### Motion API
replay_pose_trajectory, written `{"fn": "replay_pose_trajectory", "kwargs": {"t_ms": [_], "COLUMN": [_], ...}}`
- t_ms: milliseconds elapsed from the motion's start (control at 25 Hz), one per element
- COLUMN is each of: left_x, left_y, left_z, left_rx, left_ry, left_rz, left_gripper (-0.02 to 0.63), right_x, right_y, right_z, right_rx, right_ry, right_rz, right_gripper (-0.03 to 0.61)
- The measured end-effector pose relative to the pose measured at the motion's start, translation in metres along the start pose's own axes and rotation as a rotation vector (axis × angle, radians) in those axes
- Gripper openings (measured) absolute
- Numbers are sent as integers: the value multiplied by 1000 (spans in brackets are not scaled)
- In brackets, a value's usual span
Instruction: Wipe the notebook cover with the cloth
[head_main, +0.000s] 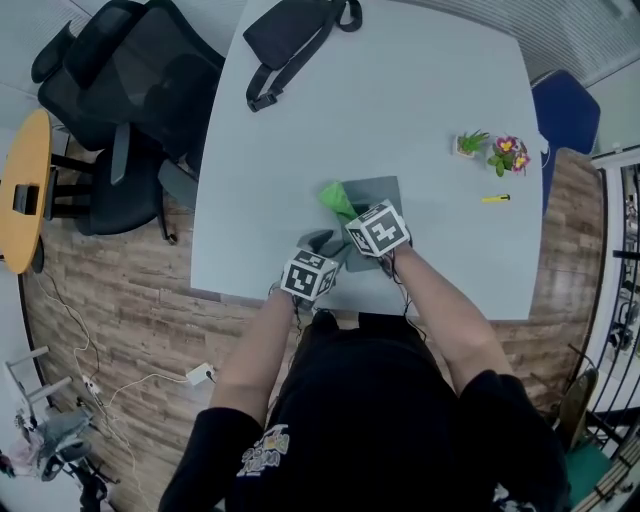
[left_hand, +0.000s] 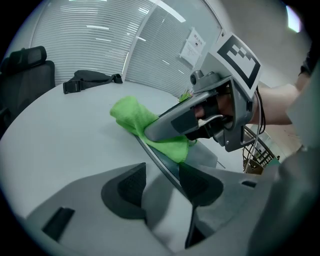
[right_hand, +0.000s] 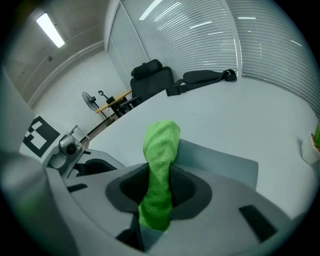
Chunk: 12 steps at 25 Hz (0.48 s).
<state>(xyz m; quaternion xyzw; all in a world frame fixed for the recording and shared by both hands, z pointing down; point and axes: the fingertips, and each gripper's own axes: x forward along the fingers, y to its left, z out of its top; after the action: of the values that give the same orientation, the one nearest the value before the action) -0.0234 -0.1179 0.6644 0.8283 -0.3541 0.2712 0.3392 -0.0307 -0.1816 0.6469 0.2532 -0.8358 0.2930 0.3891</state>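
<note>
Forearms reach out from the bottom of the head view, each hand bringing a gripper to the near edge of the pale table. The notebook, grey and closed, lies flat there, just in front of the person.

The right gripper has its jaws pinched narrow on the cloth, a green one that sticks out past the tips in a bunched roll and rests on the far left part of the cover. The left gripper sits at the near left corner of the notebook with its jaws wide. The book's dark edge runs between them, close to the right-hand pad, and nothing is clamped. It looks to be steadying the corner, though I cannot tell whether it presses down.

By my reading the wiping is under way, with most of the cover not yet passed over. The next stroke calls for the cloth to be dragged flat across the grey surface while the other gripper stops the book from sliding.

Counted: one notebook, one cloth, two grippers. Further off on the table are one black bag, two small potted plants and one yellow pen, all well apart from the work.
</note>
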Motion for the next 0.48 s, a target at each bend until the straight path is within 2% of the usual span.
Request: {"fn": "replay_pose_trajectory", "kwargs": {"t_ms": [160, 480], "left_x": [-1, -3], "left_y": [1, 3], "left_z": [0, -1], "left_rx": [-3, -18], "left_ry": [0, 2], "left_rz": [-2, -7], "left_gripper": [210, 209], "right_x": [8, 5], "right_y": [0, -9], "right_z": [-4, -4], "right_rx": [-41, 43], "right_ry": [33, 4], "right_rz": [-7, -9], "right_gripper": [110, 110]}}
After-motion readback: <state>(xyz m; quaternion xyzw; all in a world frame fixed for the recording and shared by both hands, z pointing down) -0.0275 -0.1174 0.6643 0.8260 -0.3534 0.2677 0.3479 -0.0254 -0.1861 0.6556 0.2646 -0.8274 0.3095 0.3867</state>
